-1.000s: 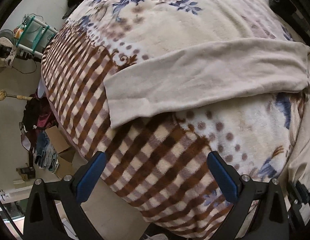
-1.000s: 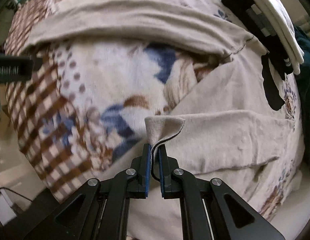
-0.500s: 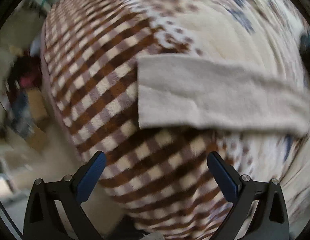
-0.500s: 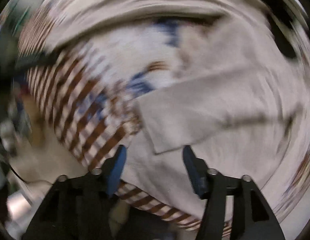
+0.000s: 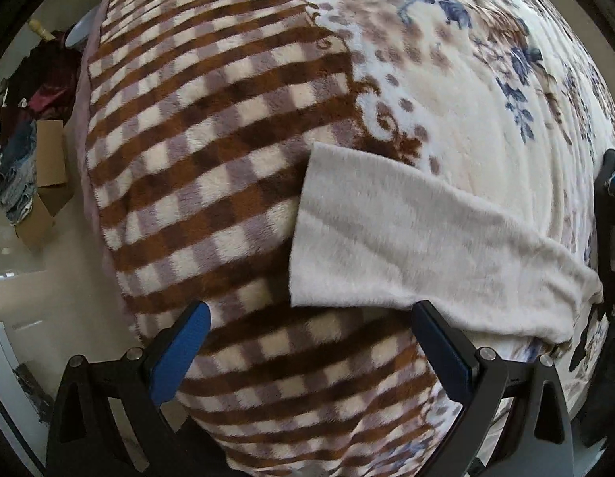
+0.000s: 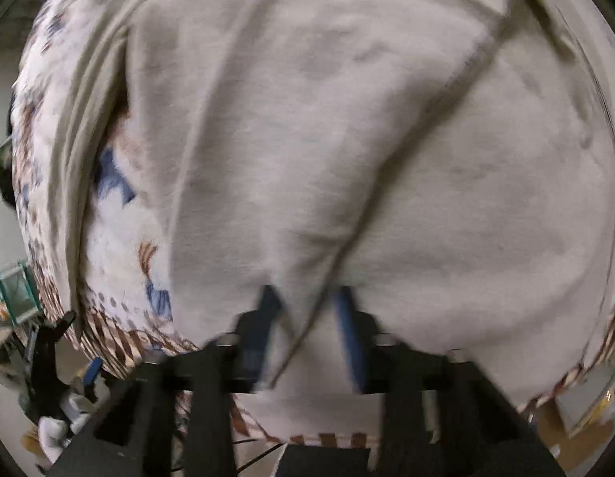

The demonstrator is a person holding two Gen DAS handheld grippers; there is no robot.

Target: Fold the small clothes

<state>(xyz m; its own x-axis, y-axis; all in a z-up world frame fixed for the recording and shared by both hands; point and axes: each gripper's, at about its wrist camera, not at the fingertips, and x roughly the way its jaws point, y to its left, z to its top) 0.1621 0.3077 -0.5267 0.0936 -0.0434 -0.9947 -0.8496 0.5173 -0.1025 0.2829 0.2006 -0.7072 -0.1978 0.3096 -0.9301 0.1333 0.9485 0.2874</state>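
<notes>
Underneath, checked floral blanket (image 5: 228,151), cardboard box (image 5: 49,159), pale floor (image 5: 49,286)

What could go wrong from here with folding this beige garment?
1. The right gripper has just been closing with a ridge of the beige garment between its jaws. The blur hides how many layers it has, so it may drag the fold askew.
2. The left gripper is open over the garment's free end, which sits toward one finger. Closing may catch the fluffy blanket too.

Soft even daylight, fisheye-warped edges, motion-blurred right view
</notes>
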